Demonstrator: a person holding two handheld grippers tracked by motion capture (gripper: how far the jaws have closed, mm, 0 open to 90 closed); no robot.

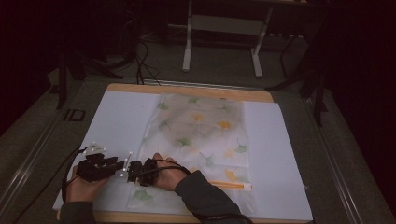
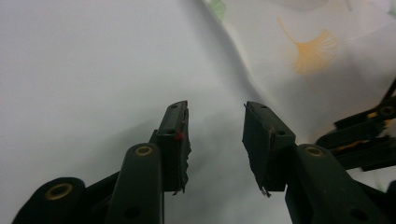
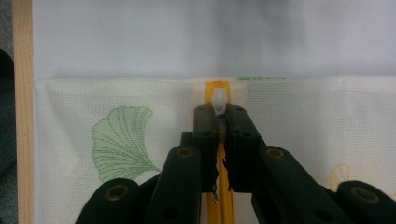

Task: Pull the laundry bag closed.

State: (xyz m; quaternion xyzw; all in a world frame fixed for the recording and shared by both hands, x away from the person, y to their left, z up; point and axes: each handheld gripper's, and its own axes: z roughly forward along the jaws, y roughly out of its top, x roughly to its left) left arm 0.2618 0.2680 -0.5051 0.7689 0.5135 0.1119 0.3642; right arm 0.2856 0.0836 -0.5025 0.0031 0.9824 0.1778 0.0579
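A white mesh pouch (image 1: pixel 201 126) printed with green and yellow ginkgo leaves lies flat in the middle of the table. An orange zipper (image 1: pixel 229 185) runs along its near edge. My right gripper (image 3: pixel 219 109) is shut on the small white zipper pull (image 3: pixel 219 99) at the end of the zipper (image 3: pixel 217 86), near the pouch's corner (image 3: pixel 116 140). In the high view, the right gripper (image 1: pixel 133 170) reaches left across the pouch's near left corner. My left gripper (image 2: pixel 215 109) stands open just above the white sheet beside the pouch (image 2: pixel 303 46), with nothing between its jaws. It sits next to the right one (image 1: pixel 119 165).
A white sheet (image 1: pixel 121 116) covers a wooden tabletop (image 1: pixel 187 89). The table's near edge lies just below both hands. A white table frame (image 1: pixel 224 28) and cables (image 1: pixel 140 60) stand on the dark floor behind.
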